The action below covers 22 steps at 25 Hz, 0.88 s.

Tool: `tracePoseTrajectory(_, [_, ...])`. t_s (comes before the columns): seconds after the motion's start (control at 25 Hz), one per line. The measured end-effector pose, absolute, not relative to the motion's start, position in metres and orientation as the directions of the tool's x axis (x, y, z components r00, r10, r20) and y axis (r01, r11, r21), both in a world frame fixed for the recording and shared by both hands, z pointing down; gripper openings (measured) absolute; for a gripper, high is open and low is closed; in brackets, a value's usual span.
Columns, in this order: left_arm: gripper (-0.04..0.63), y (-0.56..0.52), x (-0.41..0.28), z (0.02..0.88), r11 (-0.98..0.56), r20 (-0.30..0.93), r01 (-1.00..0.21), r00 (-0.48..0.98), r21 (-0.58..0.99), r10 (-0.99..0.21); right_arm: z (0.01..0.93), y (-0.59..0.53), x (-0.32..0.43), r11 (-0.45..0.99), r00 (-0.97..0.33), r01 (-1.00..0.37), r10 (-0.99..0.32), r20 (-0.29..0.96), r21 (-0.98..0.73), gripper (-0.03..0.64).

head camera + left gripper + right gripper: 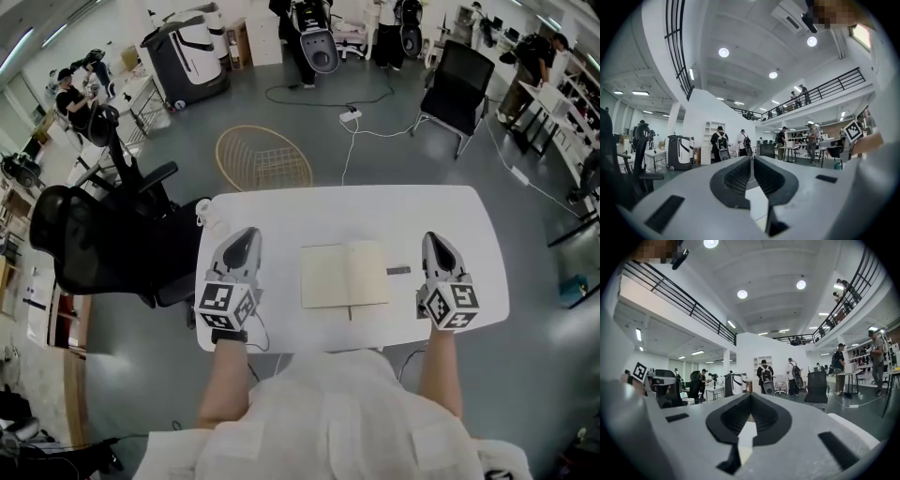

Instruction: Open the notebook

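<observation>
The notebook (345, 275) lies open on the white table (281, 211), its cream pages up, with a thin ribbon hanging over its near edge. My left gripper (246, 234) hovers to the left of it and my right gripper (435, 240) to the right, both apart from it and pointing away from me. In the left gripper view the left gripper (751, 159) has its jaws together with nothing between them. In the right gripper view the right gripper (750, 395) is likewise shut and empty. Both gripper views look out level into the hall, so the notebook is hidden there.
A small dark object (398, 271) lies just right of the notebook. A small clear item (206, 216) sits at the table's far left corner. A black office chair (94, 244) stands left of the table, with a wicker seat (262, 159) beyond it. People stand farther back.
</observation>
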<state>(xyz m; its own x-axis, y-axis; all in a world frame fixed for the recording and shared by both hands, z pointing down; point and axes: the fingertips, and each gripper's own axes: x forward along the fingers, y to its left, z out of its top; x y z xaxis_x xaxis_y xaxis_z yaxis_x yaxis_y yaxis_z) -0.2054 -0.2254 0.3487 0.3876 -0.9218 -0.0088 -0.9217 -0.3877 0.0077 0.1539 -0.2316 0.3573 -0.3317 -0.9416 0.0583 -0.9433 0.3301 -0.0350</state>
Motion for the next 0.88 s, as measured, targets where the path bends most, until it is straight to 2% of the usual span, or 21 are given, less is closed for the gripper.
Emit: tracePoseTrajectory(0.88, [0.023, -0.22, -0.184, 0.345, -0.409, -0.002, -0.912, 0.409, -0.009, -0.912, 0.354, -0.227, 0.169, 0.337, -0.333, -0.94, -0.939, 0.083, 0.042, 0.002])
